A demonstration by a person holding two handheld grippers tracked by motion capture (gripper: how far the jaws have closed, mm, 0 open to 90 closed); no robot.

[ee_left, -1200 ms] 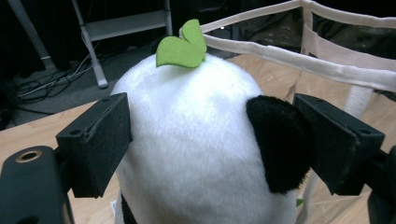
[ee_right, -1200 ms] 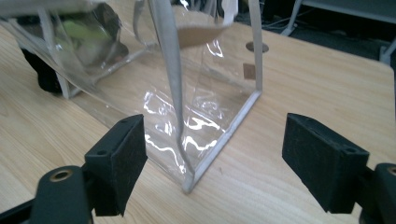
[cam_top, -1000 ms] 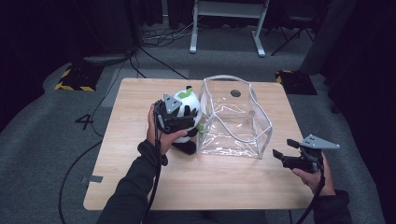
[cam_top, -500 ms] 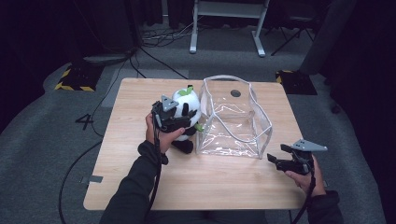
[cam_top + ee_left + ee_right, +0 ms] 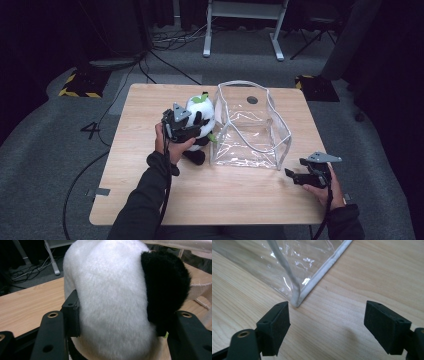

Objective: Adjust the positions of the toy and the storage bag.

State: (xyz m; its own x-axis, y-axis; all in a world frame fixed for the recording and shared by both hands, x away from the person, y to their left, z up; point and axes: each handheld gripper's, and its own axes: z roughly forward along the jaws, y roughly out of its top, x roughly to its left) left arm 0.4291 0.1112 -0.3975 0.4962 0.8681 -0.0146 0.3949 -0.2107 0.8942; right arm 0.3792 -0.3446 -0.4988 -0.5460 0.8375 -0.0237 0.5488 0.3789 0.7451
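Here the left tongs [image 5: 192, 125] pinch a plush panda [image 5: 200, 112] around its white body, upright on the desk [image 5: 150, 200] just beside the clear plastic bag [image 5: 250, 130]. The right tongs [image 5: 327, 325] are spread wide, low over the wood, pointing at the bag's near corner and not touching it.

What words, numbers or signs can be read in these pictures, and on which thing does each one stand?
"4": a dark figure on the grey floor, to the left of the table in the high view.
No letters or labels can be read on the panda plush toy, the clear plastic bag, or either gripper.
The yellow and black striped floor plate bears stripes, no text.
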